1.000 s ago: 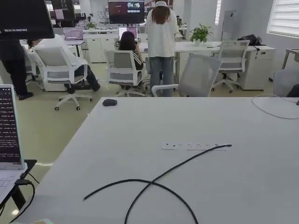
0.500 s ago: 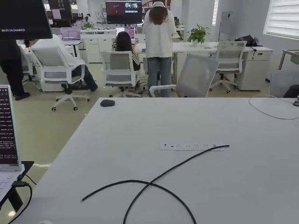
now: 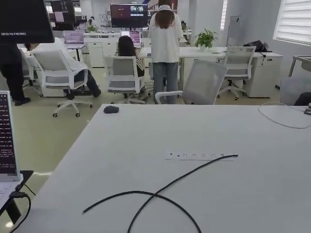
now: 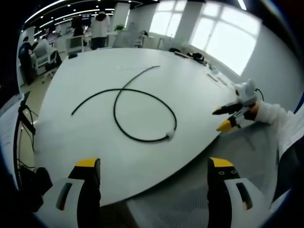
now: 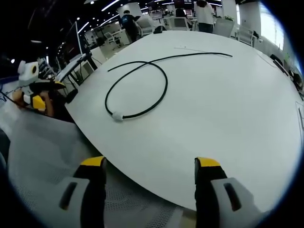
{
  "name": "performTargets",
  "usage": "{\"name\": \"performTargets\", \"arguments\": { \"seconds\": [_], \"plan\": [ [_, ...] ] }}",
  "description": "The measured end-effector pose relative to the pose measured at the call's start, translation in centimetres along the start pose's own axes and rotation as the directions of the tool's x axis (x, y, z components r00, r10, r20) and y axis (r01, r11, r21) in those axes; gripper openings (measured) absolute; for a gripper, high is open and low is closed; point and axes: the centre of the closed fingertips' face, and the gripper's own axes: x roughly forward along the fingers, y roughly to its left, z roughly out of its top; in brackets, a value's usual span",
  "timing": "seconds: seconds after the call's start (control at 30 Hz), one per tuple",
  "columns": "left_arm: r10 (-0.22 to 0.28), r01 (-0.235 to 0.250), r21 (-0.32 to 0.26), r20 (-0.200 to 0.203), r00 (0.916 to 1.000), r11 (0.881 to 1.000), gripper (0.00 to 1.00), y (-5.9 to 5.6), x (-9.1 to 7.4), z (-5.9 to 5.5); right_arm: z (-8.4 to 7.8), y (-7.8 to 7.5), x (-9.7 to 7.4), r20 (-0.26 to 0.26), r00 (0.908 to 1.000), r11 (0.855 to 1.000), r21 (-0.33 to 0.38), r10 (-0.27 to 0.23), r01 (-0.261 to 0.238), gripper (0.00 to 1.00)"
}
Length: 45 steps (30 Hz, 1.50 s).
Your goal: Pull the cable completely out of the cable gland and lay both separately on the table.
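Note:
A long black cable (image 3: 154, 195) lies in a loose loop on the white table (image 3: 243, 126), crossing over itself. In the left gripper view the cable (image 4: 114, 111) ends in a small white cable gland (image 4: 169, 135) near the table's front edge. The same gland (image 5: 116, 115) sits on the end of the cable (image 5: 166, 83) in the right gripper view. My left gripper (image 4: 154, 164) is open and empty, held off the near table edge. My right gripper (image 5: 149, 162) is likewise open and empty, short of the edge. Each one appears in the other's view, right gripper (image 4: 227, 118) and left gripper (image 5: 35, 97).
A flush power strip (image 3: 199, 156) sits mid-table by the cable's far end, and a black mouse (image 3: 111, 109) lies at the far left corner. A laptop (image 3: 7, 141) stands left of the table. Office chairs (image 3: 206, 80) and people stand beyond. White mesh (image 5: 52, 156) lies under both grippers.
Only the head view has shifted slightly; the cable and everything on the table lie as before.

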Motion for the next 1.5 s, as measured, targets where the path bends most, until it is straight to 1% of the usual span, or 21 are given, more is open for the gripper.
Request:
{"name": "performTargets", "arguments": {
  "seconds": [0.07,0.17,0.27,0.37,0.47,0.57,0.63,0.73,0.8,0.87,0.93,1.03,1.1,1.2,1.33,1.37,1.4,1.47,1.5],
  "plan": [
    [0.002,-0.002,0.002,0.004,1.0,1.0,0.94,0.1,0.0,0.2,0.2,0.1,0.0,0.011,0.9999,1.0,0.0,0.0,0.0,0.79],
    [0.005,-0.004,-0.005,0.021,0.9998,1.0,0.94,0.4,-0.2,0.6,0.4,0.2,0.0,0.019,0.9998,1.0,-0.005,0.0,0.0,0.79],
    [0.006,-0.006,-0.009,0.027,0.9996,1.0,0.94,0.5,-0.4,0.7,0.5,0.3,0.1,0.015,0.9999,1.0,-0.012,0.001,0.0,0.79],
    [0.007,-0.006,-0.004,0.034,0.9994,1.0,0.93,0.6,-0.7,0.8,0.6,0.6,0.2,0.009,1.0,0.999,-0.041,-0.001,0.001,0.79],
    [0.01,-0.009,-0.011,0.034,0.9994,1.0,0.93,0.7,-0.7,0.6,0.7,0.8,0.5,-0.003,1.0,0.997,-0.077,0.001,-0.001,0.76],
    [0.009,-0.008,-0.019,0.036,0.9993,1.0,0.93,0.7,-0.7,0.4,1.4,0.9,0.8,0.008,1.0,0.992,-0.123,0.0,0.001,0.74],
    [0.004,-0.004,-0.021,0.036,0.9994,1.0,0.93,0.5,-0.7,0.3,1.8,1.2,1.2,0.004,0.9999,0.99,-0.138,0.012,-0.012,0.74],
    [0.007,-0.006,-0.02,0.035,0.9994,1.0,0.93,0.6,-0.7,0.1,2.3,1.5,1.6,0.0,0.9999,0.982,-0.186,0.014,-0.014,0.74],
    [0.011,-0.01,-0.032,0.037,0.9993,0.999,0.93,0.8,-0.8,-0.1,3.1,1.8,1.9,0.001,0.9996,0.972,-0.231,0.029,-0.028,0.73],
    [0.015,-0.013,-0.037,0.044,0.9989,0.999,0.93,0.8,-1.1,-0.2,3.6,1.9,2.3,0.003,0.9994,0.965,-0.258,0.035,-0.033,0.73],
    [0.02,-0.018,-0.039,0.044,0.9988,0.999,0.93,1.0,-1.3,-0.4,4.1,2.0,2.8,-0.009,0.9991,0.958,-0.285,0.041,-0.042,0.73],
    [0.035,-0.032,-0.051,0.044,0.9984,0.998,0.93,1.5,-1.6,-0.6,5.0,2.2,3.5,-0.019,0.9988,0.934,-0.354,0.046,-0.05,0.73],
    [0.041,-0.038,-0.058,0.048,0.998,0.998,0.93,1.6,-1.8,-0.6,5.5,2.4,3.9,-0.016,0.9983,0.922,-0.384,0.056,-0.058,0.73],
    [0.047,-0.043,-0.065,0.052,0.9976,0.997,0.93,1.6,-1.9,-0.7,6.0,2.6,4.5,-0.019,0.9967,0.909,-0.41,0.079,-0.079,0.73],
    [0.053,-0.049,-0.074,0.052,0.9972,0.996,0.93,1.6,-2.0,-0.8,6.5,2.8,5.4,-0.03,0.9957,0.88,-0.466,0.088,-0.092,0.72],
    [0.053,-0.049,-0.075,0.051,0.9973,0.996,0.93,1.5,-2.1,-0.9,6.5,2.7,5.6,-0.03,0.9959,0.876,-0.474,0.086,-0.09,0.7],
    [0.053,-0.05,-0.075,0.046,0.9975,0.996,0.93,1.5,-2.1,-1.1,6.7,2.7,5.9,-0.031,0.9957,0.867,-0.489,0.087,-0.091,0.69],
    [0.054,-0.052,-0.072,0.035,0.9979,0.996,0.94,1.4,-2.1,-1.3,6.5,2.8,6.3,-0.046,0.9945,0.858,-0.503,0.094,-0.105,0.68],
    [0.062,-0.059,-0.074,0.036,0.9974,0.996,0.95,1.5,-2.1,-1.3,6.5,2.8,6.5,-0.053,0.9939,0.852,-0.512,0.096,-0.11,0.68]
  ]
}}
